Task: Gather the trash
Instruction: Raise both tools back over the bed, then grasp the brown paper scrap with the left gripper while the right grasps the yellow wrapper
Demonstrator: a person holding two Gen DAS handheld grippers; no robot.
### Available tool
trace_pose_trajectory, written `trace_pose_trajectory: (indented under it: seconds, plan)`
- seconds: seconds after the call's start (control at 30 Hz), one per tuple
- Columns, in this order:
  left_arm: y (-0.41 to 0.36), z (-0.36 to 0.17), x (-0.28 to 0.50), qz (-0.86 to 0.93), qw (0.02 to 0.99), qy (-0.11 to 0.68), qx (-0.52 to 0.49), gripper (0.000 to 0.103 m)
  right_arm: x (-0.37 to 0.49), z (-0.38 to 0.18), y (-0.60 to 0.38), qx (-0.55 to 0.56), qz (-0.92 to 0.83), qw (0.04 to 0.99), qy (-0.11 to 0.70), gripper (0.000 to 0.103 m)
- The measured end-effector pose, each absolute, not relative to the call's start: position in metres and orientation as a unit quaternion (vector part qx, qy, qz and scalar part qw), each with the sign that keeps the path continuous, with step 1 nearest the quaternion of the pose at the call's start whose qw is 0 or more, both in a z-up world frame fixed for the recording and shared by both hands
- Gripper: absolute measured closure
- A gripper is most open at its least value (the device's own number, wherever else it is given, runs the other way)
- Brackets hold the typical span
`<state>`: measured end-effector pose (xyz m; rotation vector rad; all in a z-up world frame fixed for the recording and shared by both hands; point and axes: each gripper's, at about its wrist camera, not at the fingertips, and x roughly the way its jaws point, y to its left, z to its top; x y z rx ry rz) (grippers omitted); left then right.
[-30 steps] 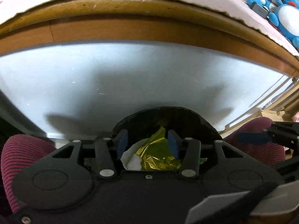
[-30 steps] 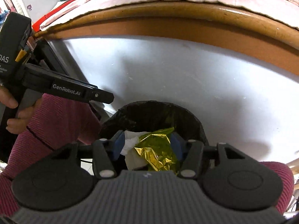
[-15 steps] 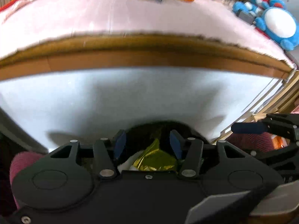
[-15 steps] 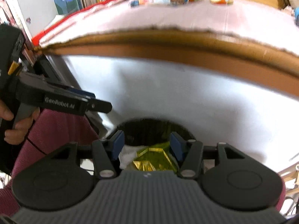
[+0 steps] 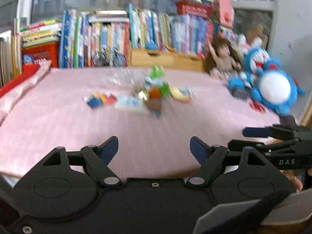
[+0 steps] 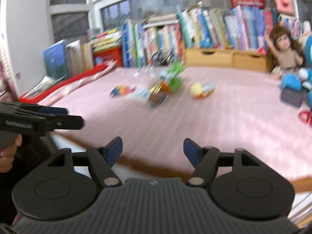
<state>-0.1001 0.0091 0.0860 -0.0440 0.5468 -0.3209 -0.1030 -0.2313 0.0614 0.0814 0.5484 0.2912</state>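
Observation:
Several wrappers and scraps of trash (image 5: pixel 148 97) (image 6: pixel 156 91) lie in a blurred heap in the middle of the pink-covered table (image 5: pixel 58 120) (image 6: pixel 234 120): a blue-red-yellow packet (image 5: pixel 99 99), a green piece (image 5: pixel 159 78), a yellow one (image 6: pixel 197 89). My left gripper (image 5: pixel 154 148) hangs over the table's near edge, jaws opening, nothing between them. My right gripper (image 6: pixel 153 149) is likewise opening and empty, short of the trash. Each gripper shows from the side in the other's view.
Books (image 5: pixel 117 39) and wooden drawers (image 5: pixel 165 58) line the back. A doll (image 6: pixel 286 48) and a blue plush toy (image 5: pixel 273 85) sit at the right. A red tray edge (image 6: pixel 68 83) lies at the left. A hand (image 6: pixel 7 156) holds the left gripper.
Both grippers rose from the black bin with the gold foil and white paper to table height and tilted up. Their jaws spread wider. The bin dropped out of view.

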Motion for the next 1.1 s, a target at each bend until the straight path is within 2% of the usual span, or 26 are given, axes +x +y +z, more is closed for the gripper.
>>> trace_pose_trajectory:
  seconds: [0.23, 0.33, 0.4, 0.43, 0.63, 0.93, 1.03, 1.1]
  plan:
    - [0.001, 0.084, -0.032, -0.125, 0.957, 0.258, -0.047, 0.02, -0.039, 0.064, -0.248, 0.032, 0.092, 0.957, 0.273, 0.021]
    - [-0.005, 0.072, -0.002, -0.111, 0.956, 0.266, -0.054, 0.029, -0.013, 0.059, -0.255, 0.024, 0.07, 0.956, 0.282, 0.021]
    - [-0.012, 0.065, 0.015, -0.11, 0.953, 0.276, -0.055, 0.041, 0.006, 0.053, -0.259, 0.025, 0.063, 0.955, 0.29, 0.021]
    - [-0.014, 0.062, 0.022, -0.111, 0.953, 0.278, -0.055, 0.043, 0.015, 0.05, -0.262, 0.027, 0.059, 0.954, 0.294, 0.021]
    - [-0.04, 0.046, 0.057, -0.111, 0.952, 0.282, -0.031, 0.049, 0.063, 0.035, -0.274, 0.045, 0.053, 0.947, 0.315, 0.021]
    - [-0.069, 0.022, 0.096, -0.125, 0.943, 0.307, -0.023, 0.052, 0.107, 0.022, -0.273, 0.053, 0.07, 0.938, 0.334, 0.021]
    - [-0.074, 0.014, 0.104, -0.129, 0.939, 0.319, -0.023, 0.063, 0.116, 0.018, -0.27, 0.051, 0.075, 0.936, 0.34, 0.023]
    - [-0.076, 0.01, 0.108, -0.128, 0.937, 0.324, -0.029, 0.076, 0.121, 0.015, -0.267, 0.049, 0.078, 0.935, 0.343, 0.024]
